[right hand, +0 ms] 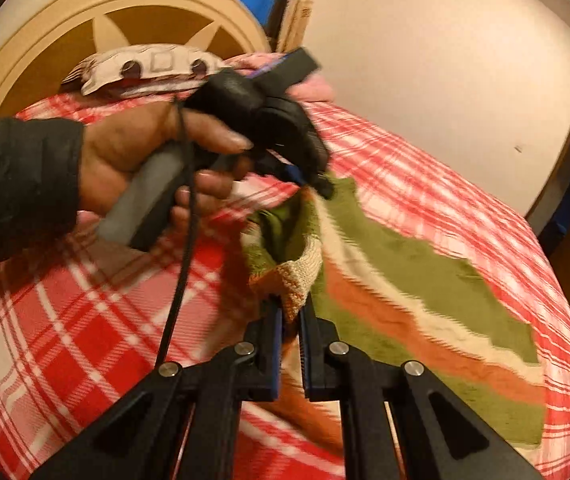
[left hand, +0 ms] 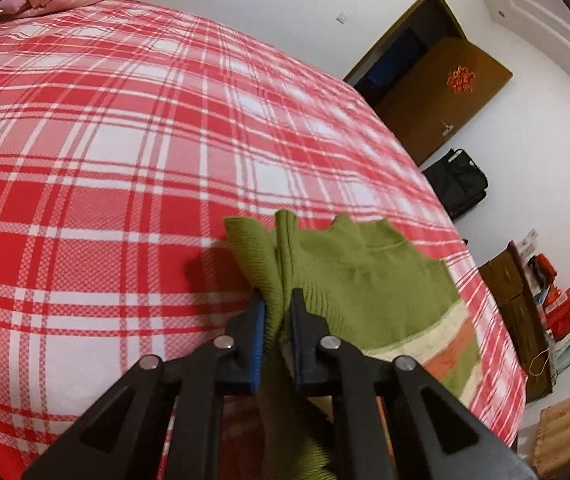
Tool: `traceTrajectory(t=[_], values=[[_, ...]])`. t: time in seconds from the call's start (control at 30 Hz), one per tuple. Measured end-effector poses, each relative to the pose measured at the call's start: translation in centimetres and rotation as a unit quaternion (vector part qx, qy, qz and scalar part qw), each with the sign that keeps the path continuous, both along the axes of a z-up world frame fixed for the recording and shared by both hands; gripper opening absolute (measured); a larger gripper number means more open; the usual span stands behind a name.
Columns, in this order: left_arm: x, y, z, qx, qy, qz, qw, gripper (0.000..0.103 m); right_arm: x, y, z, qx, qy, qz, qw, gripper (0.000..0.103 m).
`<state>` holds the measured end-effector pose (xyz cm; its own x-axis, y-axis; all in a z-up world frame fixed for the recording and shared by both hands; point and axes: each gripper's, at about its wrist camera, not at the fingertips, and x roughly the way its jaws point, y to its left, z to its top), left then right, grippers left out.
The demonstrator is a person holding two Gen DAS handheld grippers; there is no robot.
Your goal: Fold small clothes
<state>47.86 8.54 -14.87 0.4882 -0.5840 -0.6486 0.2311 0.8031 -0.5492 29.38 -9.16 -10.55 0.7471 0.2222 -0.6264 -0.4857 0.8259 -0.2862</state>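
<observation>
Green striped sweater [left hand: 369,276] on plaid bed [left hand: 125,152], ribbed edge pinched in left hand-held gripper [left hand: 279,310], cuff clamped in right hand-held gripper [right hand: 291,312]

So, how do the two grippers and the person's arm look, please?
Both grippers are black, with angular linkage arms joined by round silver pins and blue pads on the inner faces of the fingers: the left gripper and the right gripper. The right wrist view shows that the left one has a grey handle, with a thin black cable hanging beside it. The person wears a dark sleeve.
</observation>
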Motion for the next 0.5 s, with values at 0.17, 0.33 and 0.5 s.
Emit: traceTrajectory(t=[0.17,0.33,0.5], values=[[0.0,-1.6,2.1,-0.013,-0.012,0.0,0.9998,0.011,0.0,-3.1,1.4,0.025,-0.008,-0.026,0.999,0.006],[0.0,-4.2,4.4,-0.021,-0.032,-0.008,0.9993,0.011,-0.4,-5.7,2.9,0.051,-0.022,-0.043,0.998,0.006],[0.3,-7.2,6.1,-0.02,-0.044,-0.019,0.9986,0.011,-0.4,-8.9,3.6,0.07,-0.027,-0.068,0.995,0.006]])
